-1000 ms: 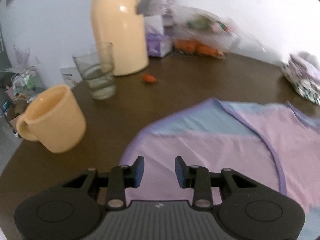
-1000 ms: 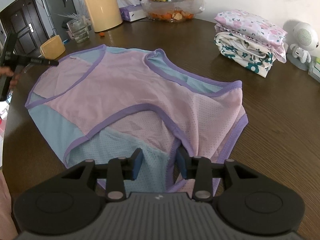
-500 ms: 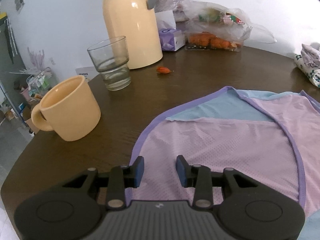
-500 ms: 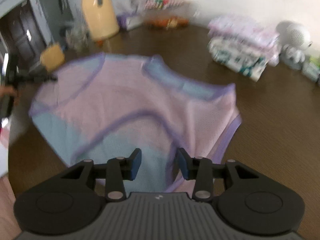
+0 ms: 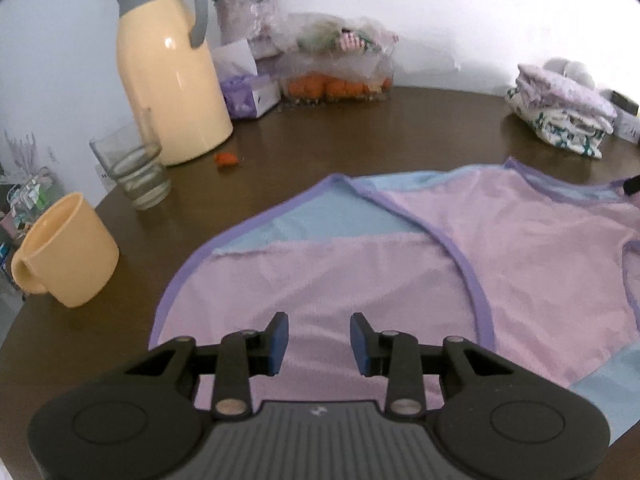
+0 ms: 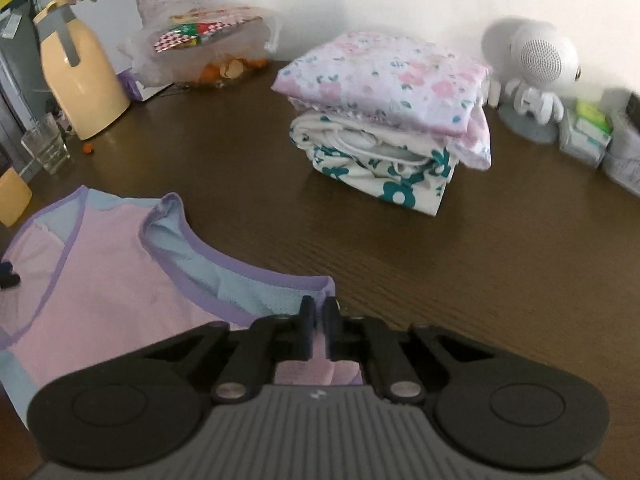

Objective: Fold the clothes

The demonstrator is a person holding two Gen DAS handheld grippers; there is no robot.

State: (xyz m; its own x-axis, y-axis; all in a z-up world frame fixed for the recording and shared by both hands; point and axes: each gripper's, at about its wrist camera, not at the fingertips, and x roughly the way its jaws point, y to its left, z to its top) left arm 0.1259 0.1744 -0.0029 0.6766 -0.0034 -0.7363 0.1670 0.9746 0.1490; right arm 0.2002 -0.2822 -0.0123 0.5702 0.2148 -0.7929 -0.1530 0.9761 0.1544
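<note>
Right gripper (image 6: 316,326) has just been closing its jaws, and they now pinch the purple-trimmed shoulder corner of the pink and pale blue mesh sleeveless top (image 6: 120,292), fabric visible between the pads. My guess is that corner gets grabbed because it's the handle for dragging one side over into a fold. Left gripper (image 5: 318,338) hovers with its blue pads apart over the pink panel near the opposite armhole edge, gripping nothing, probably lining up for the matching corner.

The top lies spread flat on the dark brown wooden table (image 6: 400,264), filling the near half in the left wrist view, from 6 o'clock out to 3 o'clock.

Stuff around it, left wrist view:
- pale yellow plastic mug (image 5: 66,250) at 9 o'clock, just beside the top's edge
- clear drinking glass (image 5: 130,168) at 10 o'clock
- tall cream-yellow thermos jug with a grey handle (image 5: 170,76) behind it at 11
- small orange scrap (image 5: 226,159) on the table near the jug

In the right wrist view, a stack of folded floral clothes (image 6: 392,112) sits at 12 to 1 o'clock, well apart, with a white round robot-shaped gadget (image 6: 540,68) at 2 o'clock.

Mug and glass are the real worry, I'd say. A fold swung toward that side could clip them.
</note>
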